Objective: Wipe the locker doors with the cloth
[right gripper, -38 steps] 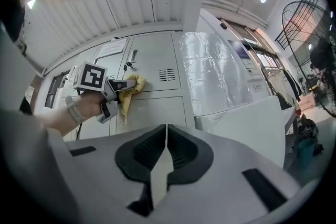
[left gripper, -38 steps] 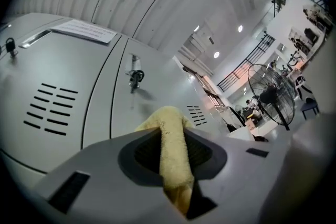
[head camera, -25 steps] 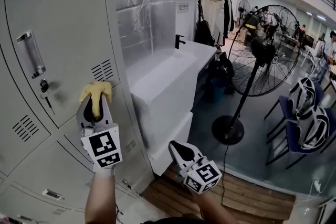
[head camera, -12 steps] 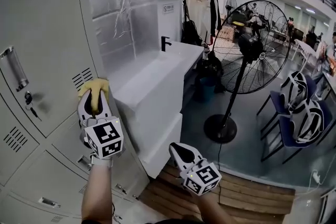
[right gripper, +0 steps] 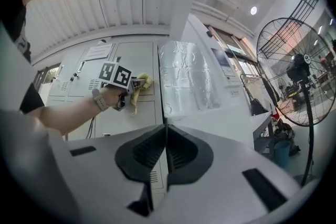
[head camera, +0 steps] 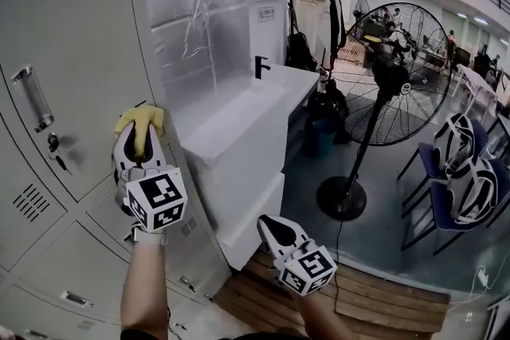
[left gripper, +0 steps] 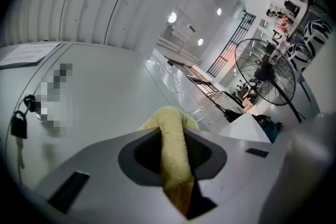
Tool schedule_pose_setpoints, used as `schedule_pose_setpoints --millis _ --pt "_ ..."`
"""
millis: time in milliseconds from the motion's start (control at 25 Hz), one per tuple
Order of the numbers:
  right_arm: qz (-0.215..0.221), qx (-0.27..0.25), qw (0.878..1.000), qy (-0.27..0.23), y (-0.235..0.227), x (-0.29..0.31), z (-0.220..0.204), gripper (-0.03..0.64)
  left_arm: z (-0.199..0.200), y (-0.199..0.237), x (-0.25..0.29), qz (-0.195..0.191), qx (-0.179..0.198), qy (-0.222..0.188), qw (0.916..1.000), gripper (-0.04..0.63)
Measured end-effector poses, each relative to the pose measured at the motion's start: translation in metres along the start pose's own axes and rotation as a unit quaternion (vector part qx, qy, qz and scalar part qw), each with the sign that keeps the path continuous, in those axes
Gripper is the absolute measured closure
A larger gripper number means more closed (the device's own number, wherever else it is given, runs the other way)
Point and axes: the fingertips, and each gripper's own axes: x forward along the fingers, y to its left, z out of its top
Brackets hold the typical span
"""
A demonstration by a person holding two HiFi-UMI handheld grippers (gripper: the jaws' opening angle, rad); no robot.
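Beside the white counter, locker doors: grey; your cloth lies against the upper one near its right edge.
Left gripper: your jaws are clamped on the cloth, held up at that door.
Right gripper: your jaws are closed together with nothing between them; you hold it low, well apart from the cloth.
Cloth: yellow, pinched lengthwise between the left jaws, its bunched end past their tips.

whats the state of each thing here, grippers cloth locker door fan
left gripper, shut on the cloth
right gripper, shut, empty
cloth, pinched, bunched against the locker door
locker door, closed, key in it
fan, upright, spin unclear
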Motion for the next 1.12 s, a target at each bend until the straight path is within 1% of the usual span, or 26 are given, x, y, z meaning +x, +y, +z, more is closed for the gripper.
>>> schedule_pose_setpoints --millis 120,320,440,560,800,960,1120 --pt "0.01 0.001 1.0 -0.003 0.008 0.005 0.002 0.594 -0.001 0.012 -0.007 0.002 -0.01 0.003 0.9999 0.512" --pt "0.043 0.004 0.999 -0.002 0.031 0.015 0.003 0.594 -0.007 0.041 -0.032 0.027 -0.009 0.012 0.9995 0.512" --pt "0.065 0.003 0.998 0.002 0.046 0.023 -0.001 0.594 -0.011 0.061 -0.047 0.038 -0.014 0.012 0.9991 0.511" --pt "0.087 0.003 0.996 0.01 0.064 0.032 -0.004 0.594 -0.012 0.082 -0.063 0.049 -0.021 0.007 0.9986 0.511" --pt "0.132 -0.002 0.991 0.018 0.104 0.046 -0.006 0.594 -0.017 0.12 -0.091 0.068 -0.018 0.007 0.9975 0.509" --pt "0.155 -0.006 0.988 0.017 0.126 0.053 -0.004 0.594 -0.018 0.14 -0.107 0.077 0.001 0.01 0.997 0.509" --pt "0.169 -0.01 0.985 0.018 0.143 0.059 -0.002 0.595 -0.016 0.161 -0.124 0.083 0.052 0.015 0.995 0.508"
